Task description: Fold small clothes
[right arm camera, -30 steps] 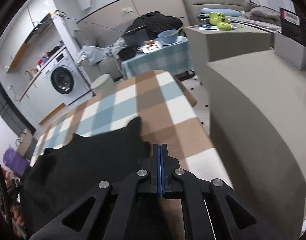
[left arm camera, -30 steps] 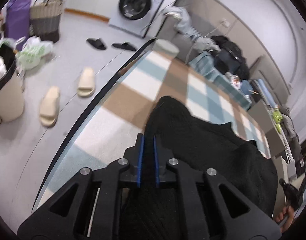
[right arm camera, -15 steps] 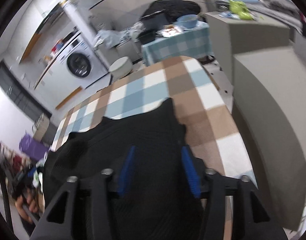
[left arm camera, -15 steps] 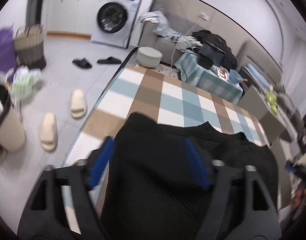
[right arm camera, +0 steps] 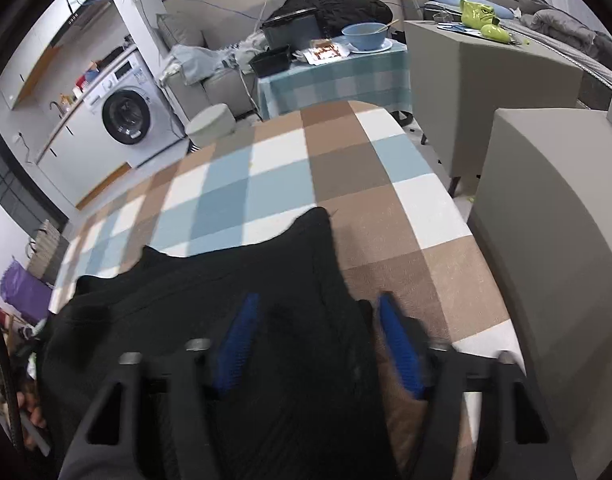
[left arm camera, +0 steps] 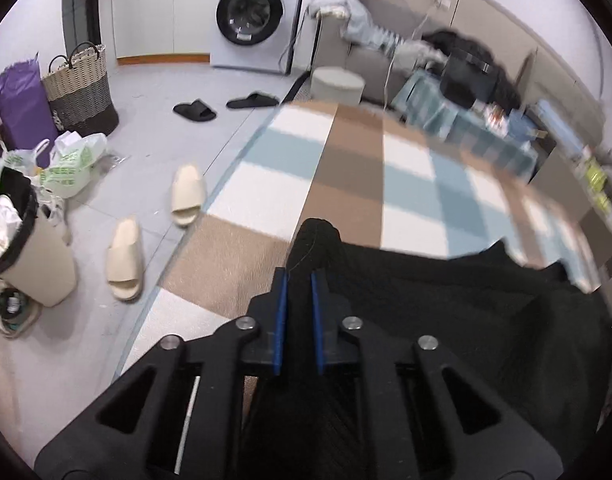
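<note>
A black knit garment (left arm camera: 445,304) lies on the checked brown, blue and white table cloth (left arm camera: 357,168). My left gripper (left arm camera: 298,280) is shut on the garment's left corner, which bunches up between the blue pads. In the right wrist view the garment (right arm camera: 234,280) spreads across the near part of the cloth (right arm camera: 274,176). My right gripper (right arm camera: 317,312) is open, its blue pads (right arm camera: 238,336) spread wide over the garment's right edge, with fabric lying between them.
Left of the table on the floor are beige slippers (left arm camera: 126,260), black slippers (left arm camera: 194,110), a bin (left arm camera: 22,240), bags and a basket (left arm camera: 80,88). A washing machine (left arm camera: 254,12) stands behind. A grey sofa (right arm camera: 553,240) lies right of the table, and a cluttered side table (right arm camera: 333,68) behind it.
Both grippers were shut a second ago and opened half a second ago. Now the left has shut again on the garment's left corner, while the right stays open over the right edge.
</note>
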The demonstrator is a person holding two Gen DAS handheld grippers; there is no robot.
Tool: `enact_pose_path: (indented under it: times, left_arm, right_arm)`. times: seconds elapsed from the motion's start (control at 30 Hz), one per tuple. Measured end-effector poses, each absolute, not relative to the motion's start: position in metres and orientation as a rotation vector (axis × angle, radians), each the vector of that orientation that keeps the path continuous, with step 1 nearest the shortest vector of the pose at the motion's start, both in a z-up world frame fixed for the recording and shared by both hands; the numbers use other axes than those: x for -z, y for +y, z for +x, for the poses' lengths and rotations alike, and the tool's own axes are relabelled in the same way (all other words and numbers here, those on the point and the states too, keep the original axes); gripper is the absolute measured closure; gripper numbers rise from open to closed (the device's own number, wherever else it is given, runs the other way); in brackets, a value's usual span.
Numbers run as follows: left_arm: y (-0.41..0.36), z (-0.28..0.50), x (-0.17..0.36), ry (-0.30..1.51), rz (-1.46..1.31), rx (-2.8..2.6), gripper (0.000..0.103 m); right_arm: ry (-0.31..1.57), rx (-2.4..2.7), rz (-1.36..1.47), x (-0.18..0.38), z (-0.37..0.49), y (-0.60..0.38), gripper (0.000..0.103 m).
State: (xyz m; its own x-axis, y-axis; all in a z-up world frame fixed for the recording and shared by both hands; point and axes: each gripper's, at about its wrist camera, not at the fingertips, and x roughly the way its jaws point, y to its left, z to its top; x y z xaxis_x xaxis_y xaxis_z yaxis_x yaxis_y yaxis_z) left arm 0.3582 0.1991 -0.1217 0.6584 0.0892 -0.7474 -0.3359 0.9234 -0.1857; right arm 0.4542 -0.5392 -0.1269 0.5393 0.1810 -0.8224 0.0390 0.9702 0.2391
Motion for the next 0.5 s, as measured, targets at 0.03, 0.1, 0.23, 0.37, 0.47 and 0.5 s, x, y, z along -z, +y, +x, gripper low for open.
enact_pose_path:
  times: [0.03,0.1,0.23,0.37,0.47,0.5]
  left_arm:
    - [0.201,0.351,0.116,0.782,-0.338,-0.234,0.098]
    - [0.207,0.335,0.103,0.707,-0.378,-0.212,0.098]
    - [0.219,0.308,0.080,0.607,-0.446,-0.197,0.098]
    - [0.236,0.305,0.087,0.649,-0.514,-0.246,0.098]
    - [0.239,0.304,0.099,0.725,-0.535,-0.275,0.097]
    - [0.237,0.307,0.103,0.742,-0.530,-0.285,0.097]
  right_arm:
    - [1.000,-0.090,0.246,0.129,0.455,-0.542,0.084]
    - [0.949,-0.131,0.276,0.123,0.450,-0.547,0.090]
    - [0.786,-0.156,0.352,0.104,0.431,-0.561,0.093]
    - [0.778,-0.019,0.403,0.109,0.433,-0.580,0.100]
    - [0.861,0.004,0.434,0.118,0.439,-0.589,0.097]
    - [0.878,-0.013,0.441,0.119,0.438,-0.590,0.094]
